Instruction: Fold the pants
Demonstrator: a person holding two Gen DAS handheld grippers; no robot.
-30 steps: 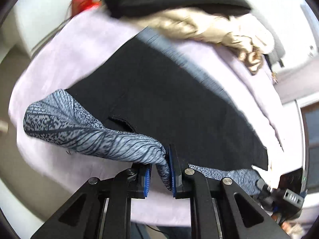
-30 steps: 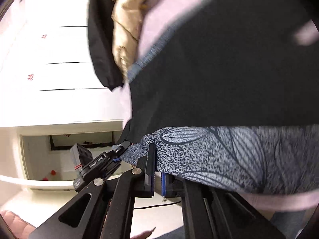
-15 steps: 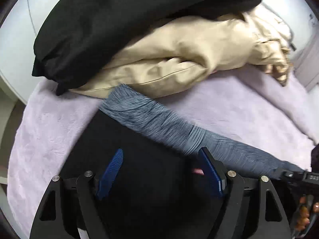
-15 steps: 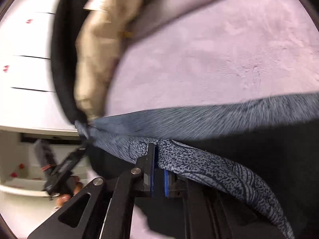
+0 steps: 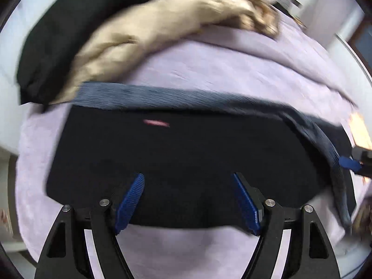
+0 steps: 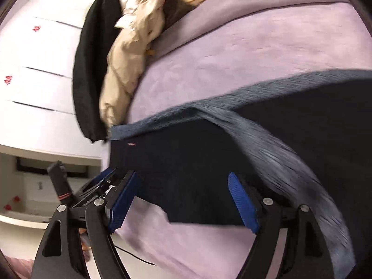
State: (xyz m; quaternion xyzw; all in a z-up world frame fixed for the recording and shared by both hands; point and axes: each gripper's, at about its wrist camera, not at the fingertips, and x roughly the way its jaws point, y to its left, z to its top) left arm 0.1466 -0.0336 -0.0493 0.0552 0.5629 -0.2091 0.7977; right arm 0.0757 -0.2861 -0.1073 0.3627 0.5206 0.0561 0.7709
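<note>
The pants lie folded on the lilac blanket, black side up, with a grey-blue ribbed waistband along the far edge. My left gripper is open and empty just above the near edge of the fold. My right gripper is also open and empty over the pants, whose waistband curls toward its right finger. The right gripper's blue pad shows at the right edge of the left wrist view.
A beige garment and a black garment are piled at the far side of the blanket. In the right wrist view the same pile lies by white drawers. The left gripper shows at lower left.
Both grippers carried the patterned hem over to the waistband. The left opened half a second ago, the right has now let go too. Both have drawn back a little.
</note>
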